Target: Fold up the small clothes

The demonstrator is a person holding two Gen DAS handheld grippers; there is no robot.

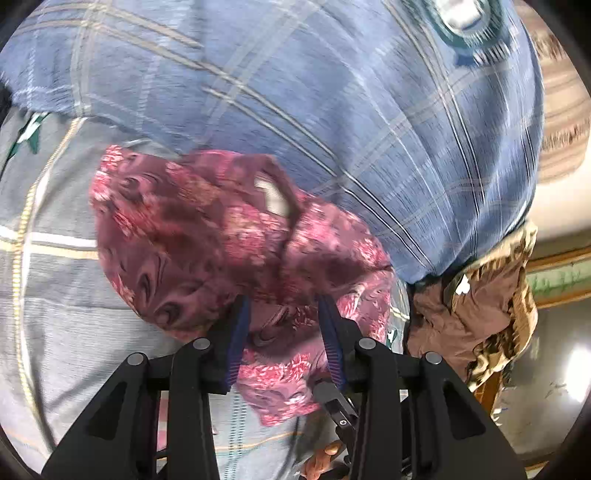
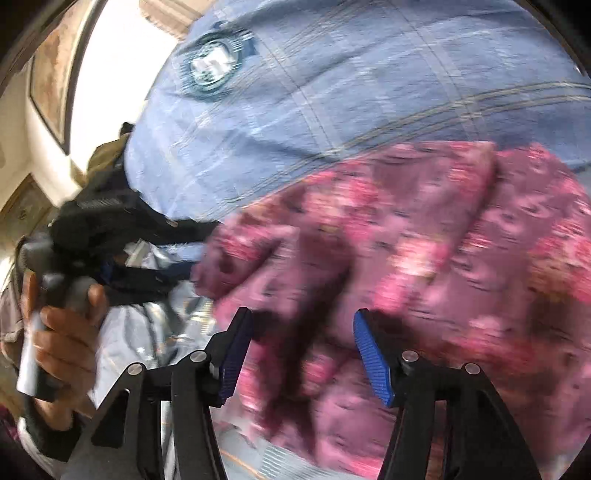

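A small maroon and pink floral garment lies crumpled on the bed, with a pale label showing. In the left wrist view my left gripper is open, its blue-padded fingers straddling the garment's near edge. In the right wrist view the same garment fills the frame, blurred. My right gripper is open over it, with cloth between the wide-set fingers. The left gripper and the hand holding it show at the left of that view.
A blue plaid cloth with a round teal emblem lies behind the garment. A grey checked bedsheet is underneath. A brown and gold cloth hangs at the right bed edge.
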